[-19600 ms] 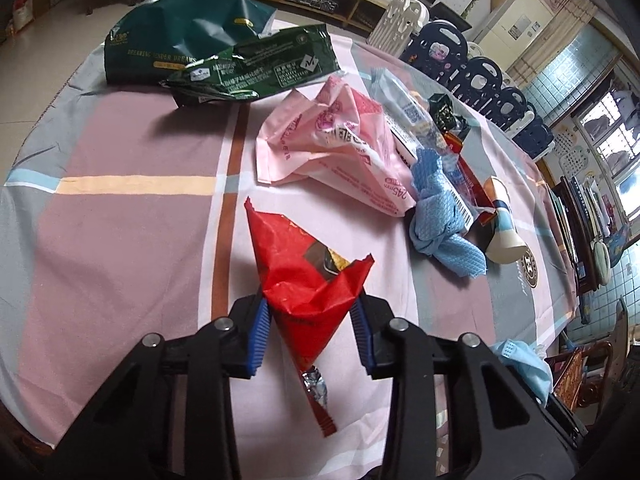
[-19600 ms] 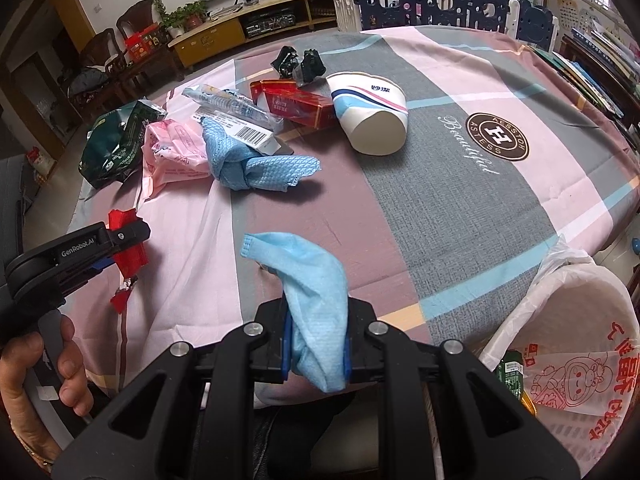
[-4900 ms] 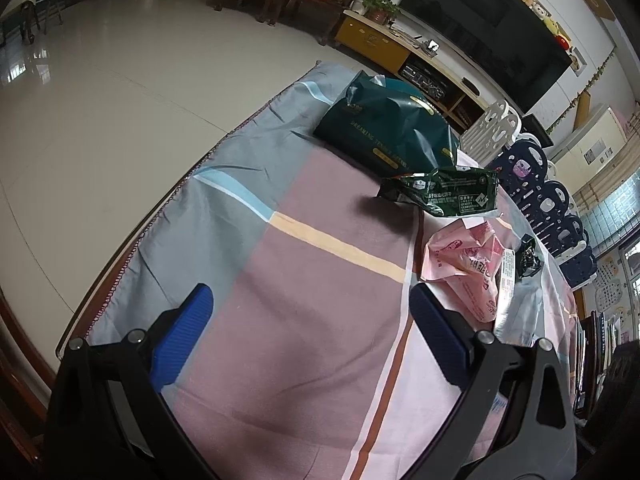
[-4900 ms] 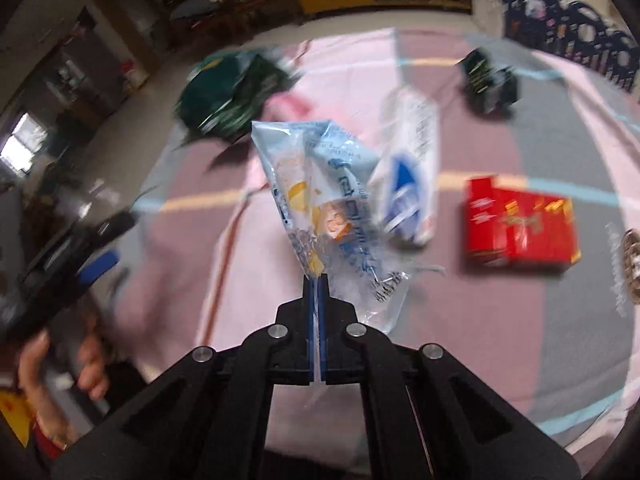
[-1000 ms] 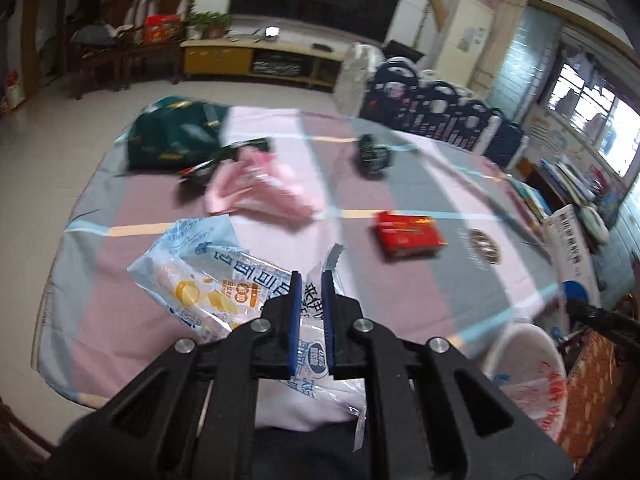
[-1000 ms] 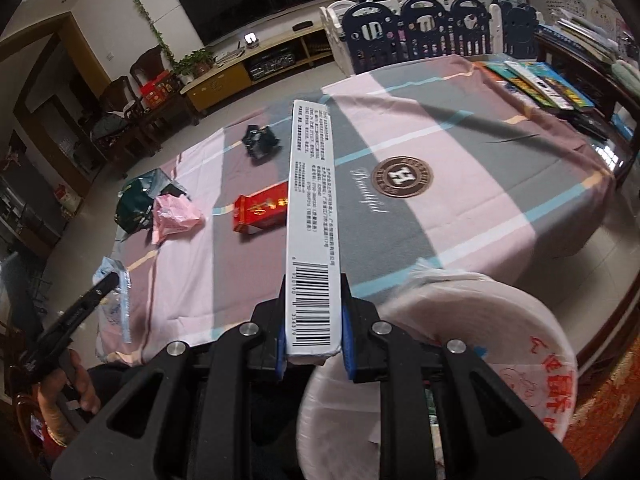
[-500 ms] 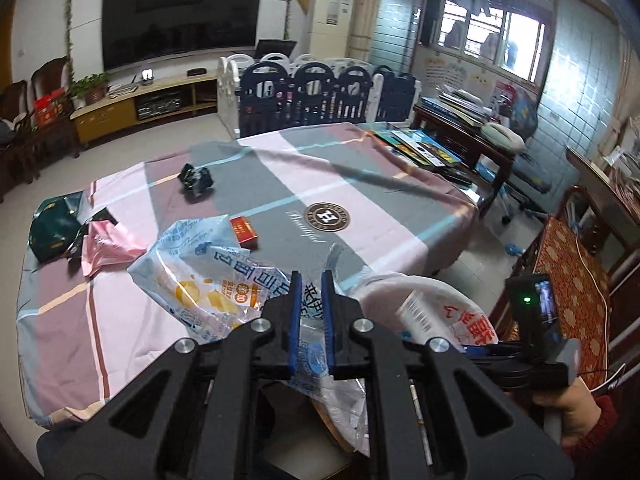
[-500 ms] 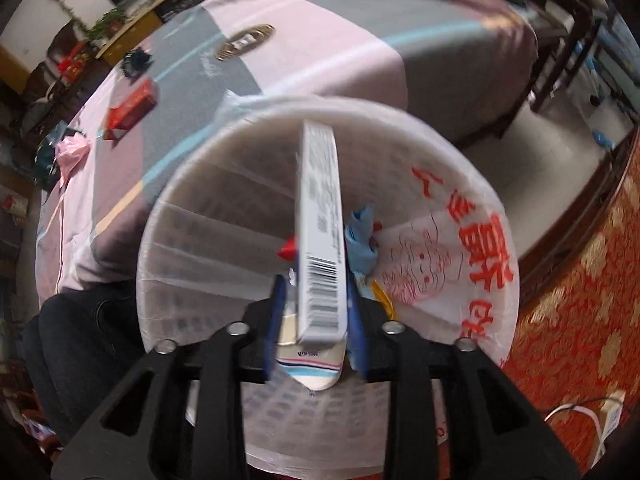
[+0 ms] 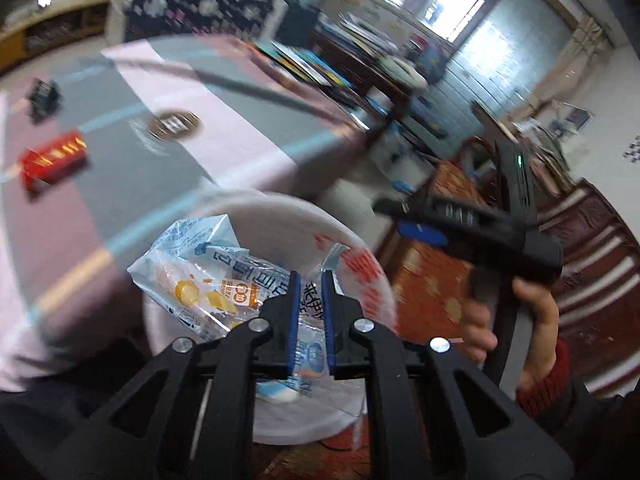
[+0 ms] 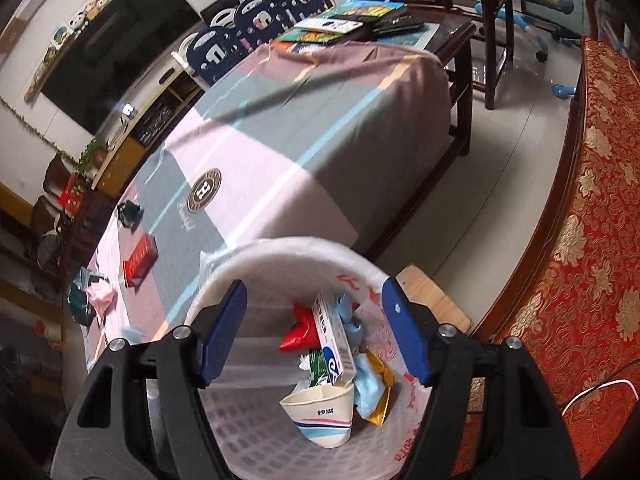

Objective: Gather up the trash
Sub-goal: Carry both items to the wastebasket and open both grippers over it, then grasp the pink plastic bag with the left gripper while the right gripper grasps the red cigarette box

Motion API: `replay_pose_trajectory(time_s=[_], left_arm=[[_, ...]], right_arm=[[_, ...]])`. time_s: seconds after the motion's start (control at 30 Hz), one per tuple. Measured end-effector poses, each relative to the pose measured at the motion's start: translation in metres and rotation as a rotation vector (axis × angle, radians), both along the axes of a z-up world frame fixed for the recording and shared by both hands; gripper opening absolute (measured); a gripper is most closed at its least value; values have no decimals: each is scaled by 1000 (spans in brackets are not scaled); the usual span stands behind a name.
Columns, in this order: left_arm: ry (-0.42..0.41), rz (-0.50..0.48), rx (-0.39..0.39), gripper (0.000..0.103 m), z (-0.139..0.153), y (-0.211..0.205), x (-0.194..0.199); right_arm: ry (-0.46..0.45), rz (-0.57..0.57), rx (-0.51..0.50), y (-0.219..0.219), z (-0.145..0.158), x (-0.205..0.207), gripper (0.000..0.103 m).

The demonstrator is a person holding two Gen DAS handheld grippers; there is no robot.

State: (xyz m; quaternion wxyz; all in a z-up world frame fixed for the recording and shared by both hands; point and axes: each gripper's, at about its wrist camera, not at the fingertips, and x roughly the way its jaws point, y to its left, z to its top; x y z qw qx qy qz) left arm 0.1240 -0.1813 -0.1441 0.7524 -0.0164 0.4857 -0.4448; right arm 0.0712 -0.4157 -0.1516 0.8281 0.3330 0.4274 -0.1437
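Note:
My left gripper (image 9: 308,280) is shut on a clear blue-and-orange printed plastic bag (image 9: 200,280) and holds it over the white bin (image 9: 280,208). My right gripper (image 10: 316,308) is open and empty above the same bin (image 10: 280,250), and it shows in the left wrist view (image 9: 424,234) to the right of the bin. Inside the bin lie a long white box (image 10: 334,340), a paper cup (image 10: 320,412), a red wrapper (image 10: 298,334) and blue cloths (image 10: 368,380).
The table with a pink and grey striped cloth (image 10: 260,152) stands beside the bin. On it lie a red box (image 10: 140,260), a dark small object (image 10: 130,212), a pink bag (image 10: 102,296) and green bags (image 10: 78,300). Books (image 10: 344,20) lie at its far end.
My right gripper has opened and let the long white box drop into the bin. My left gripper has carried the plastic bag from above the table to over the bin.

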Motion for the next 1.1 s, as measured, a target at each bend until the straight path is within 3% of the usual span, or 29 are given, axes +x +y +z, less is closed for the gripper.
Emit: replay_pose_trajectory(time_s=[0.03, 0.07, 0.13, 0.27, 0.53, 0.63, 0.7, 0.9, 1.0, 1.07, 1.1], left_arm=[[19, -22, 5, 28, -6, -5, 0], [41, -32, 10, 67, -12, -8, 1], [65, 19, 10, 95, -18, -2, 7], [97, 146, -37, 95, -19, 31, 32], [114, 607, -17, 95, -25, 160, 111], [61, 780, 53, 95, -22, 204, 141], [5, 877, 141, 95, -21, 225, 168], [-25, 972, 351, 93, -36, 260, 253], [9, 944, 401, 67, -52, 263, 283], [35, 910, 420, 47, -62, 261, 292], [35, 896, 426, 44, -66, 259, 295]], right_arm=[[-4, -3, -3, -2, 1, 0, 69], [-6, -5, -6, -2, 2, 0, 70], [-5, 0, -3, -4, 1, 0, 70], [18, 25, 7, 2, -9, 8, 70], [44, 115, -10, 36, -19, 37, 70], [42, 151, -35, 51, -18, 50, 70], [37, 177, -51, 61, -17, 59, 70], [21, 288, -101, 105, -12, 98, 70], [-6, 391, -176, 136, -5, 125, 72], [-27, 482, -245, 157, -1, 146, 79], [-37, 548, -306, 172, 0, 159, 79]])
